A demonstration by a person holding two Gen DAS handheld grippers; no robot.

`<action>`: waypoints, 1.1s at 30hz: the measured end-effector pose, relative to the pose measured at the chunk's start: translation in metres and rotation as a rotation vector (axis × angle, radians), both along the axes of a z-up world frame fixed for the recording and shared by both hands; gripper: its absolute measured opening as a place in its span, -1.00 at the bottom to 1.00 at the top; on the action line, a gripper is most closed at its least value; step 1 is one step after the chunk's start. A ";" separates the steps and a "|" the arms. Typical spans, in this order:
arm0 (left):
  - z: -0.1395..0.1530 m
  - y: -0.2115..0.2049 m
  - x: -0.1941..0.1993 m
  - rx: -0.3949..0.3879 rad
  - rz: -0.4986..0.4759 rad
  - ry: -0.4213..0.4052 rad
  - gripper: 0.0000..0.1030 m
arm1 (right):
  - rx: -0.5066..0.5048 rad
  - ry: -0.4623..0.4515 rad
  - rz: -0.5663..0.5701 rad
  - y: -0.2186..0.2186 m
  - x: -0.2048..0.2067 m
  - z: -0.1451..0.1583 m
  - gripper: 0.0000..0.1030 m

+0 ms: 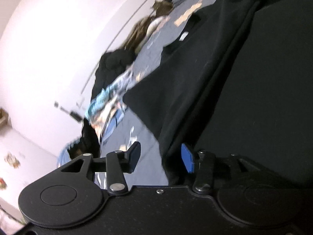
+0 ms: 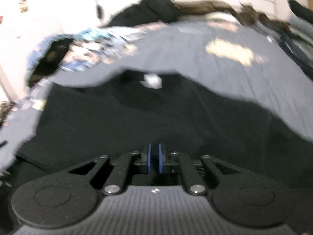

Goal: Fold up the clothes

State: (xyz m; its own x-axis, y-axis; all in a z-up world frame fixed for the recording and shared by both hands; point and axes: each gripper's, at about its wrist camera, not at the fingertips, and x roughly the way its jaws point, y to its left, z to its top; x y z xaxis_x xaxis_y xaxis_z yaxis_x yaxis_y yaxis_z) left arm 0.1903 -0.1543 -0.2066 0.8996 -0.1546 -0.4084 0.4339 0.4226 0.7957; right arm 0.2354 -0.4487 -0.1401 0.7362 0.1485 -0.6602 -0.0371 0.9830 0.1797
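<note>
Black cloth fills most of both views: a dark garment [image 2: 137,117] lies spread over a grey-blue bed cover [image 2: 195,58], with a small white tag [image 2: 153,81] showing at its far edge. In the left wrist view the garment [image 1: 195,68] rises in a taut fold that runs down between the fingers of the left gripper [image 1: 162,158]. Those fingers stand wide apart; the cloth passes against the blue pad [image 1: 187,160] on one side, but whether it is actually pinched cannot be told. The right gripper [image 2: 154,158] sits low over the black garment with its two blue pads nearly together, only a thin slit between them; nothing can be made out in that slit. A heap of other clothes [image 2: 93,45], some patterned in blue and white, lies at the far side of the bed against a pale wall [image 1: 49,49]. Both views are blurred.
</note>
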 end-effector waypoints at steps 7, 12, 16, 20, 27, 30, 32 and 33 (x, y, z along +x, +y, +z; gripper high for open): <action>-0.021 -0.004 0.006 0.034 0.007 -0.028 -0.09 | -0.016 -0.030 0.215 0.104 0.073 0.014 0.05; -0.023 -0.001 0.010 0.014 -0.005 -0.020 -0.12 | -0.034 -0.042 0.368 0.180 0.130 0.018 0.07; -0.026 0.001 0.008 -0.006 -0.030 -0.020 -0.20 | -0.057 -0.028 0.427 0.220 0.163 0.012 0.07; -0.029 0.002 0.010 -0.026 -0.044 -0.013 -0.26 | -0.077 -0.003 0.424 0.232 0.181 0.001 0.07; -0.029 0.015 0.013 -0.082 -0.071 0.049 -0.88 | -0.001 0.062 0.340 0.229 0.205 -0.019 -0.84; -0.013 0.024 0.009 -0.136 -0.091 0.078 -0.89 | 0.049 0.071 0.282 0.223 0.210 -0.026 -0.91; -0.003 0.030 0.012 -0.197 -0.078 0.088 -0.89 | 0.083 0.078 0.243 0.220 0.213 -0.030 -0.92; -0.001 0.032 0.015 -0.230 -0.065 0.102 -0.89 | 0.100 0.081 0.224 0.218 0.215 -0.032 -0.94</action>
State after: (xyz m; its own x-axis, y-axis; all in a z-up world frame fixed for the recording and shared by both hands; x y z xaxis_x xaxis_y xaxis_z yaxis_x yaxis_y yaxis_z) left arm 0.2055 -0.1225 -0.2077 0.8404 -0.3107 -0.4440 0.5396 0.5560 0.6322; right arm 0.4505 -0.2308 -0.1724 0.6232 0.3688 -0.6897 -0.2332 0.9293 0.2863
